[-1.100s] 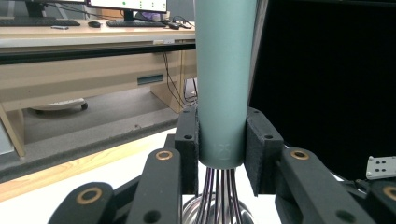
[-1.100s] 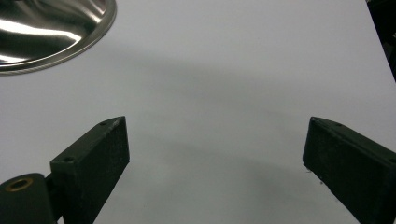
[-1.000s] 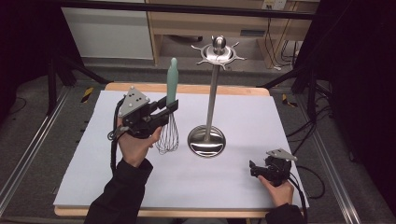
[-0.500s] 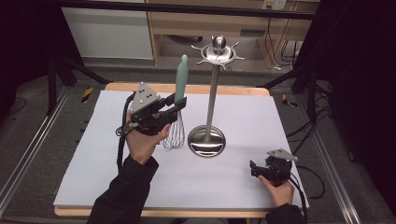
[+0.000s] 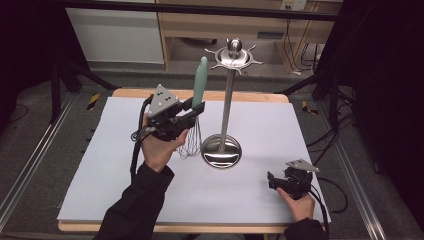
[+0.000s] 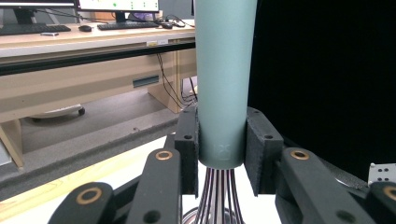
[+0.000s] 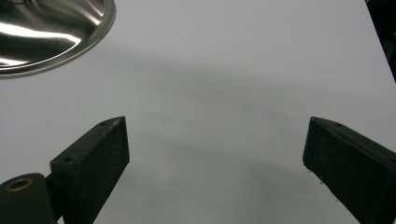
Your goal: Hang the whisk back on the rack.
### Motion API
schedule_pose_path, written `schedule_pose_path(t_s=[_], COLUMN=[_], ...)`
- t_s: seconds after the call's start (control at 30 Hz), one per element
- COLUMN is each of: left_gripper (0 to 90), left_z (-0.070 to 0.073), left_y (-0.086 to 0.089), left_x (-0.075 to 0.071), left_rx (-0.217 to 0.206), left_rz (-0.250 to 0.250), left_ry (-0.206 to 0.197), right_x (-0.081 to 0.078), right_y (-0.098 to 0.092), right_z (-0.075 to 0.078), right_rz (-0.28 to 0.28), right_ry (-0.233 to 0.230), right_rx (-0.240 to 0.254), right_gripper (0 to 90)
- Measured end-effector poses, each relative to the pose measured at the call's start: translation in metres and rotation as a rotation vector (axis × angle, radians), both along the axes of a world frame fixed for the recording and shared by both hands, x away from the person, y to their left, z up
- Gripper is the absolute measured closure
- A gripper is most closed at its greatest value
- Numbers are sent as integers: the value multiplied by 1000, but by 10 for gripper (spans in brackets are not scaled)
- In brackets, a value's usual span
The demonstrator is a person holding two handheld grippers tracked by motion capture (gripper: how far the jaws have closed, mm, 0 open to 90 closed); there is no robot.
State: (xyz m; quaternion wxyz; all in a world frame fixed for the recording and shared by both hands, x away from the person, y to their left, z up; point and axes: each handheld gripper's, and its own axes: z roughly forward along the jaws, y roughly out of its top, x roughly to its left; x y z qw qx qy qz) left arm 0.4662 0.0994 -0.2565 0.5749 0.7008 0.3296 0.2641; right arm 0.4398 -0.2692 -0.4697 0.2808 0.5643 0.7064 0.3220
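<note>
One teal-handled wire whisk (image 5: 196,107), pinched upright in left gripper (image 5: 192,111) fingers; one steel utensil stand (image 5: 227,100) just beside. Right gripper (image 7: 215,154) fingers spread over desk (image 7: 233,70); its view catches stand base alone.

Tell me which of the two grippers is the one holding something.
The left gripper: its jaws clamp the whisk by its green handle. The right gripper is open over bare table.

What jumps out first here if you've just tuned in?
The whisk stands out: it is held upright, green handle up, clamped in the left gripper above the white table, its wires hanging beside the stand's base. Next is the shiny metal stand mid-table, with a ring of hooks on top. The right gripper rests open at the near right, holding nothing.
</note>
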Motion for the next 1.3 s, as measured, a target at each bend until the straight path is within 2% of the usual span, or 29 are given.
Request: schedule_pose_path(t_s=[0.4,0.9,1.3], left_gripper=[688,688,688], left_z=[-4,-6,-6], left_y=[-7,-16,-24], left_x=[4,12,20], left_rx=[25,35,76], left_rz=[-5,0,13], left_ry=[9,23,35], right_x=[0,0,0], right_y=[0,0,0], right_z=[0,0,1], right_rz=[0,0,2], right_ry=[2,3,3], right_rx=[4,7,7], right_gripper=[75,75,74])
